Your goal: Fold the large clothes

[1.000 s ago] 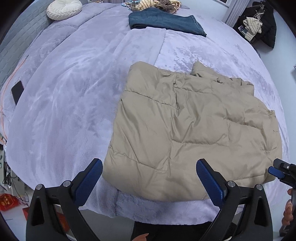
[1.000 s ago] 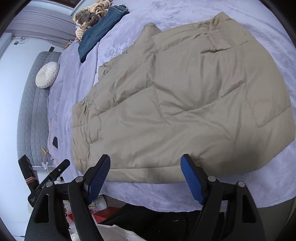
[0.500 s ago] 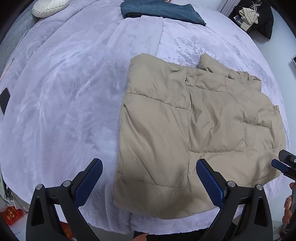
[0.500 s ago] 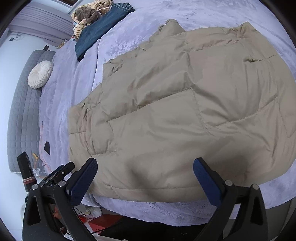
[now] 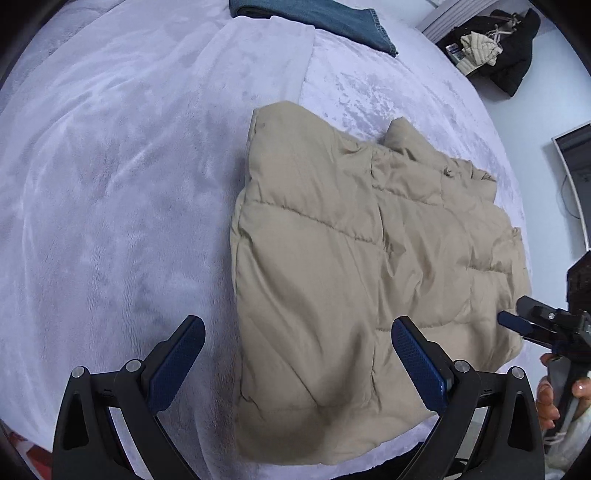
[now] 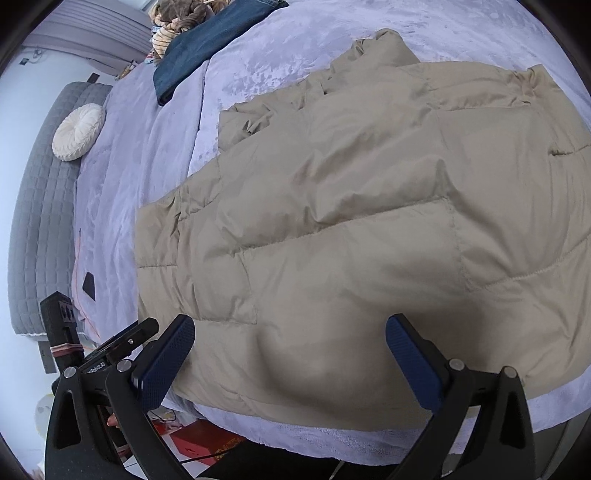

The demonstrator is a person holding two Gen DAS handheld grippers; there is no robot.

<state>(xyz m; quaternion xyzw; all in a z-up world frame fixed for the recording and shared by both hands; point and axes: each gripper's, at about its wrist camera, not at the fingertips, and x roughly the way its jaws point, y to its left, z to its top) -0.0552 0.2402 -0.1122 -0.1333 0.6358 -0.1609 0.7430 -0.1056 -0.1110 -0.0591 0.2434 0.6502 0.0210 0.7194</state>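
Basically both grippers hover above the near hem of the tan puffer jacket (image 5: 354, 280), which lies flat on the lavender bed (image 5: 110, 184), close to the near edge. Left gripper (image 5: 297, 365) has fingers spread wide, holding nothing, poised over the jacket's left near corner. Right gripper (image 6: 288, 365) likewise wide open and empty, over the right part of the hem. To do it well, judging by layout: drop both onto the hem corners, pinch all the puffy layers, lift evenly and carry the fold toward the collar end. Thick slippery fill may slip out of a shallow pinch. Both tools tilt downward from the bed's near side. Folded jeans (image 5: 314, 14) lie far off.
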